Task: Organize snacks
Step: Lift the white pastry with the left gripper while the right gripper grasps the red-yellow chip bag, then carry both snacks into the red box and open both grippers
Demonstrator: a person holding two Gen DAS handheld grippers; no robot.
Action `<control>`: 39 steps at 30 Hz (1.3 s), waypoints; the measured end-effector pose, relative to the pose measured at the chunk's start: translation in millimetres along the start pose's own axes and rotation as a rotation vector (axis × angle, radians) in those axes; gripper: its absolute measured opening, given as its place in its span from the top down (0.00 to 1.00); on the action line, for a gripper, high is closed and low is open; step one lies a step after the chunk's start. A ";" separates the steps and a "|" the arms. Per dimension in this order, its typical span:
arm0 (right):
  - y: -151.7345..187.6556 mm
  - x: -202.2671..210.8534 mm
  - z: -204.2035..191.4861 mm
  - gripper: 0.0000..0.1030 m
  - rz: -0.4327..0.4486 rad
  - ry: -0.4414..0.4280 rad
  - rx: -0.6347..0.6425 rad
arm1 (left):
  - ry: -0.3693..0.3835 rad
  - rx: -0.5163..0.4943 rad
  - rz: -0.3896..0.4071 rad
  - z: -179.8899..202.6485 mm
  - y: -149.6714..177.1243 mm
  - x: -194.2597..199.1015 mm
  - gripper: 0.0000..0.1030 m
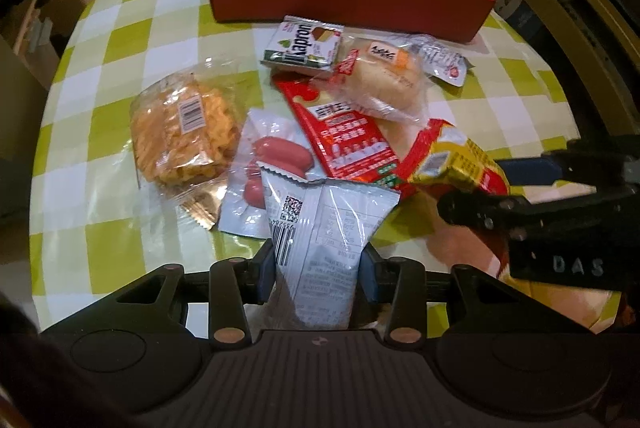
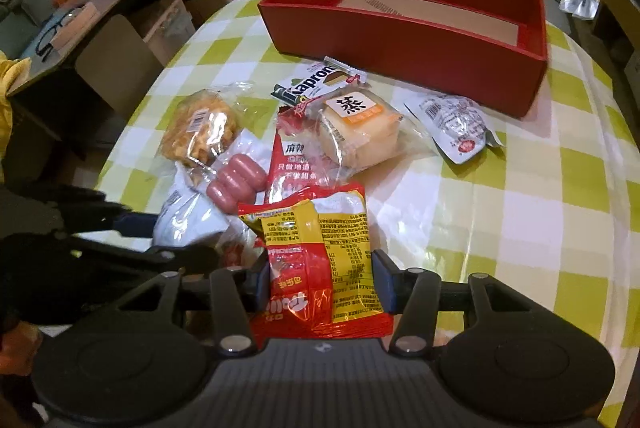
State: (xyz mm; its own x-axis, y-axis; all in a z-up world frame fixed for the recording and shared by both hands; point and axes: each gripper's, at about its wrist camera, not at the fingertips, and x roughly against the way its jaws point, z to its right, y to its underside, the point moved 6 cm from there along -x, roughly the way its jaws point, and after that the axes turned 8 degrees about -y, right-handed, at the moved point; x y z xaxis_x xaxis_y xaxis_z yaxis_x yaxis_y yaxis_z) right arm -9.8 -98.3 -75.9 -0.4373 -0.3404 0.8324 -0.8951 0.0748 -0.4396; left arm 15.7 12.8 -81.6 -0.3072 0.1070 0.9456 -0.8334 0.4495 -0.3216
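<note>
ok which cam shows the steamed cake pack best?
Right wrist: the steamed cake pack sits unobstructed, label facing the camera and readable. Left wrist shows it farther off, label upside down, wrapper glare blurring it.

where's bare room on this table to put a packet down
Bare checked tablecloth lies right of the red-and-yellow packet, below the silver pouch. More lies left of the clear bag of golden crisps. The middle pile is crowded. The red cardboard box looks empty.

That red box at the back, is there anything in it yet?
Empty, as far as shows: the red box is open-topped, only bare cardboard floor visible inside. Its near wall hides the front of the floor.
</note>
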 end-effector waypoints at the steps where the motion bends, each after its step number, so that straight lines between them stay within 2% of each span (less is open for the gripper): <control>1: 2.8 3.8 -0.3 0.46 0.005 -0.002 -0.003 | 0.000 -0.003 0.003 2.2 -0.2 1.0 0.52; 8: 4.1 29.6 10.1 0.46 0.079 0.024 -0.036 | 0.004 -0.005 0.024 13.6 -7.2 7.3 0.53; 20: -20.5 36.5 22.5 0.46 0.154 0.064 -0.036 | -0.013 0.003 0.097 29.9 -40.0 18.8 0.53; 29: -31.9 34.1 34.7 0.46 0.161 0.091 -0.047 | -0.060 -0.005 0.124 33.8 -55.1 17.5 0.52; 39: -46.9 35.8 37.5 0.46 0.188 0.089 -0.054 | -0.074 0.010 0.150 33.3 -74.2 18.0 0.52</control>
State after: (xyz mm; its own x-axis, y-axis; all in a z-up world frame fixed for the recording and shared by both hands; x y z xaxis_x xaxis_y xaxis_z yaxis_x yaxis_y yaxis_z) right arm 19.8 -149.1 -38.2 -0.6007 -0.2319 0.7651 -0.7995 0.1802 -0.5731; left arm 56.7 -48.1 -42.3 -0.4613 0.1065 0.8808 -0.7798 0.4250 -0.4597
